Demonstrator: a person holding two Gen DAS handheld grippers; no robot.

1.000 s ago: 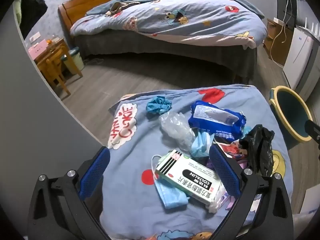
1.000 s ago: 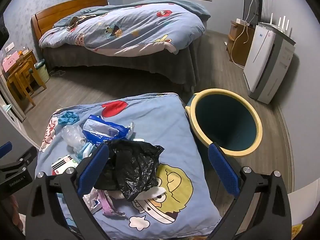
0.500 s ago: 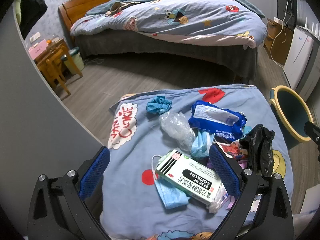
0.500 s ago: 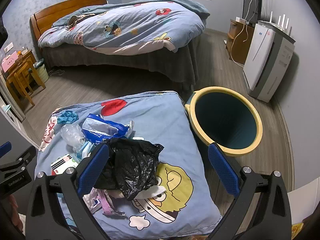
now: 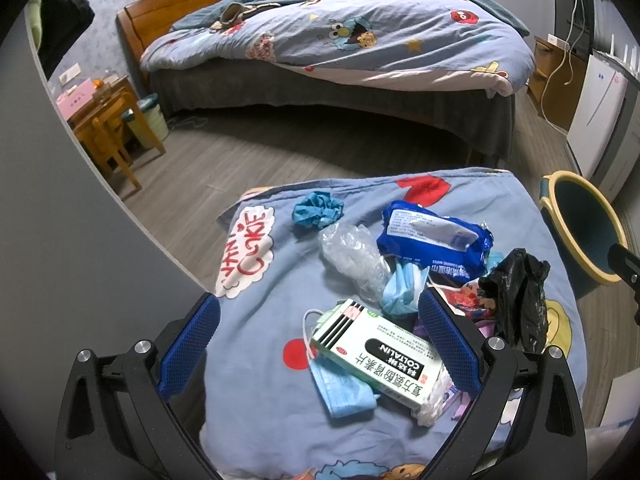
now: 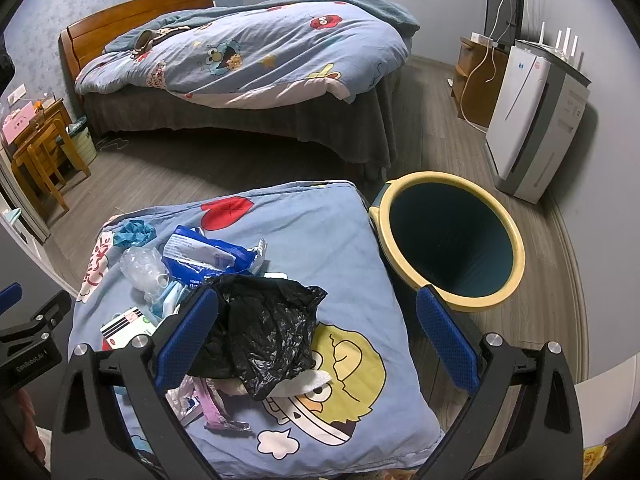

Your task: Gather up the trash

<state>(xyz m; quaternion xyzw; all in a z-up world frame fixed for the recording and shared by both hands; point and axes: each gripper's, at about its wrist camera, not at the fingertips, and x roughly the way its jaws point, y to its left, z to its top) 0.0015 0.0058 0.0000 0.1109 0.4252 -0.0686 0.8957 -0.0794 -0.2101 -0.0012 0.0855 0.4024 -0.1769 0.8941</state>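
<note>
Trash lies in a heap on a blue cartoon cushion point(image 5: 256, 408): a white medicine box point(image 5: 380, 356) on a blue face mask point(image 5: 340, 392), a clear plastic bag point(image 5: 352, 256), a blue wipes pack point(image 5: 432, 236), a crumpled blue glove point(image 5: 316, 210) and a black plastic bag point(image 6: 260, 328). My left gripper point(image 5: 320, 348) is open, hovering above the medicine box. My right gripper point(image 6: 316, 340) is open above the black bag. A teal bin with a yellow rim point(image 6: 516, 256) stands on the floor right of the cushion.
A bed point(image 6: 248, 60) with a cartoon duvet fills the back. A white air purifier point(image 6: 532, 120) and wooden cabinet point(image 6: 476, 80) stand at the right wall. A wooden chair and side table point(image 5: 108, 120) sit at the left. Wood floor lies between bed and cushion.
</note>
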